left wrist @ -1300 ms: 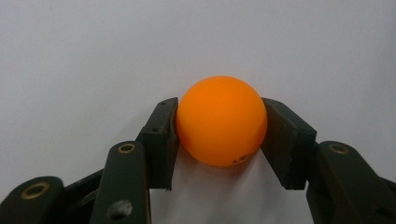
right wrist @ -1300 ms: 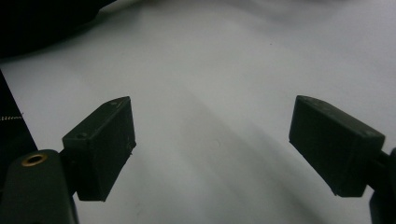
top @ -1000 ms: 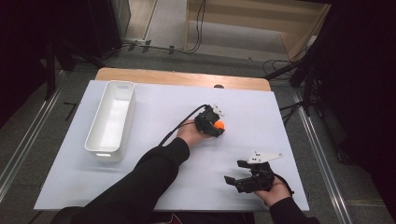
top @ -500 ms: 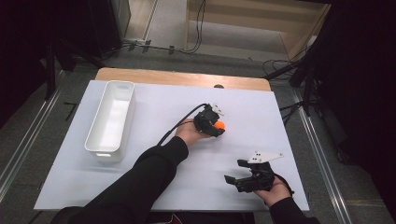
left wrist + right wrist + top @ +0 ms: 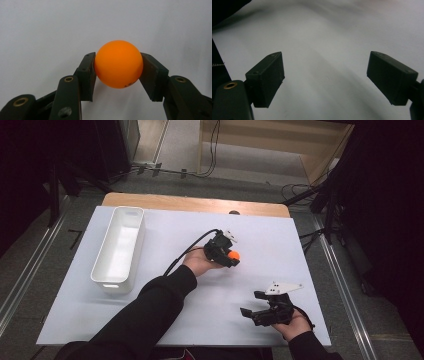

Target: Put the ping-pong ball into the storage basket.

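Left tongs [image 5: 231, 256] clamped on an orange ball [image 5: 233, 255], near the middle of the white counter [image 5: 300, 245]. In the left gripper view the ball [image 5: 118, 64] sits between both pads, one on each flank, counter surface pale behind it. Whether the ball is clear of the surface or resting on it is hard to judge from either view.

Right tongs [image 5: 255, 306] spread wide, nothing between them, held low at the near right edge of the counter, well apart from the ball.

White bin [image 5: 119, 249] stands at the counter's left side, well apart from the ball; probably the destination, though that is a guess.

Risks:
- Grip is on a smooth round surface, with only small patches of pad on the ball. A tilt or jolt of the hand could squirt it out forward.
- If it drops, it will likely bounce and roll off the counter; no rim to stop it.
- A release high over the bin may let it bounce back out.

Hard to make out:
- Small dark mark on the ball's underside, unreadable.
- The bin's interior looks empty, but its near end is hidden behind the wall.
- Left hand [image 5: 200, 262] covers much of the gripper's body.
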A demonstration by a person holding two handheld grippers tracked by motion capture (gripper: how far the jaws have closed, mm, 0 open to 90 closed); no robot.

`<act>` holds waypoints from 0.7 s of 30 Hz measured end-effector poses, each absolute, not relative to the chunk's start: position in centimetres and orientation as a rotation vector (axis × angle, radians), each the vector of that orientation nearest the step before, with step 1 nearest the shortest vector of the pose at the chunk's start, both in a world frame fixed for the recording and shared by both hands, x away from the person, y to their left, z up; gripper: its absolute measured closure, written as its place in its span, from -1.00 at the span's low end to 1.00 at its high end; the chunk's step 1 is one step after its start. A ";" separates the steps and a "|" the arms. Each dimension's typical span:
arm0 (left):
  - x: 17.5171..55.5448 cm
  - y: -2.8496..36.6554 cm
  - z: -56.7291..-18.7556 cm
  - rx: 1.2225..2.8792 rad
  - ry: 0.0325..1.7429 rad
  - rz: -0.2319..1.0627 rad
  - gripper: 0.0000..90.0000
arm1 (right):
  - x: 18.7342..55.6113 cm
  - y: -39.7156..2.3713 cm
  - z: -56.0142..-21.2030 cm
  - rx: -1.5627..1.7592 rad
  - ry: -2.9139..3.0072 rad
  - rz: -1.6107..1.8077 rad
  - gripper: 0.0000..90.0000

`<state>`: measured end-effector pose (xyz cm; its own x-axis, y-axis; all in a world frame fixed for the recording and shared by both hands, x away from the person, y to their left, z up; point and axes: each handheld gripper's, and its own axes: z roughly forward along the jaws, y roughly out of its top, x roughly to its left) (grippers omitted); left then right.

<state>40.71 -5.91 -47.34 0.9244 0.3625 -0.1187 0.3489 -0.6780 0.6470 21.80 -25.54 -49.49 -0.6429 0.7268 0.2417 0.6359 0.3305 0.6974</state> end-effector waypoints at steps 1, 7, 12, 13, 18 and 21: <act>40.6 -5.8 -47.2 2.369 0.511 0.016 0.13 | 21.8 -25.5 -49.5 1.273 2.466 1.215 -0.71; 40.2 -4.7 -46.3 2.364 0.545 -0.011 0.13 | 21.9 -25.6 -49.5 1.274 2.469 1.217 -0.71; 39.5 -3.8 -45.5 2.372 0.548 -0.011 0.13 | 22.0 -25.7 -49.6 1.287 2.457 1.216 -0.71; 39.4 -3.6 -45.4 2.380 0.541 -0.012 0.13 | 22.0 -25.7 -49.6 1.286 2.457 1.215 -0.71; 38.8 -3.1 -44.5 2.366 0.535 -0.019 0.13 | 22.2 -25.8 -49.6 1.303 2.448 1.221 -0.71; 38.6 -2.8 -44.1 2.359 0.531 -0.026 0.13 | 22.2 -25.9 -49.6 1.304 2.444 1.219 -0.71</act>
<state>38.60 -2.77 -44.12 0.9155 0.3674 -0.1637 0.3817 -0.6656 0.6413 22.23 -25.91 -49.62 -0.6235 0.7398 0.2530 0.6470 0.3065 0.6982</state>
